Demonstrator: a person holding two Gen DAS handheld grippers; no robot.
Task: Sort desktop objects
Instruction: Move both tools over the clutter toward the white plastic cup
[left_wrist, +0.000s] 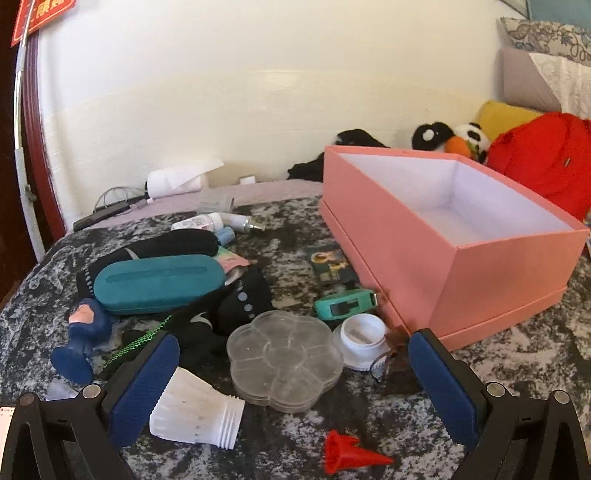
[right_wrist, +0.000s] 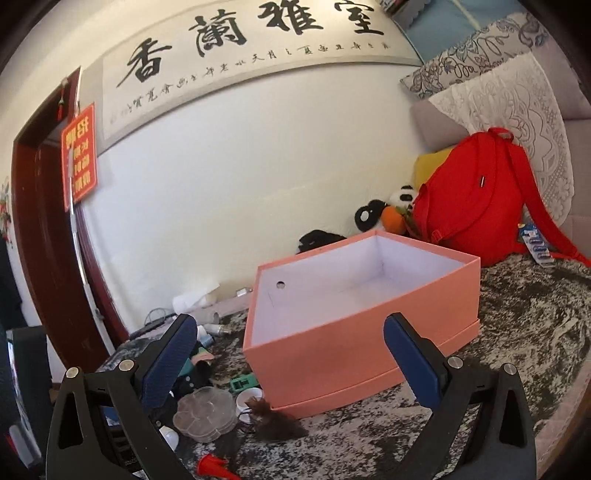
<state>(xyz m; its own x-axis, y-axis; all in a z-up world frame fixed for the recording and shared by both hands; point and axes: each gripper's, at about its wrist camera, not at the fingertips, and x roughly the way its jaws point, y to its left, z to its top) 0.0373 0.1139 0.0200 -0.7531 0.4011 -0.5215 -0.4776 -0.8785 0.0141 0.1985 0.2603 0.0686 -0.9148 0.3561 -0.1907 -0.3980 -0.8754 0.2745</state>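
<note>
An open pink box (left_wrist: 491, 273) (right_wrist: 362, 343) with a white inside stands on the dark patterned cloth, empty as far as I see. Left of it lies a heap of small things: a clear flower-shaped case (left_wrist: 284, 360) (right_wrist: 205, 413), a white jar (left_wrist: 362, 341), a teal tape measure (left_wrist: 345, 304), a teal glasses case (left_wrist: 159, 284), black socks (left_wrist: 236, 306), a white ribbed cup (left_wrist: 195, 410) and a red cone (left_wrist: 351, 456) (right_wrist: 212, 469). My left gripper (left_wrist: 291, 369) hangs open over the clear case. My right gripper (right_wrist: 290, 362) is open and empty before the box.
A red backpack (right_wrist: 476, 206), a plush toy (right_wrist: 388, 214) and cushions (right_wrist: 491, 48) lie behind the box against the wall. Small bottles (left_wrist: 207, 221), a tissue roll (left_wrist: 177, 181) and cables (left_wrist: 110, 206) sit at the far left. A blue figurine (left_wrist: 83, 332) stands near the left finger.
</note>
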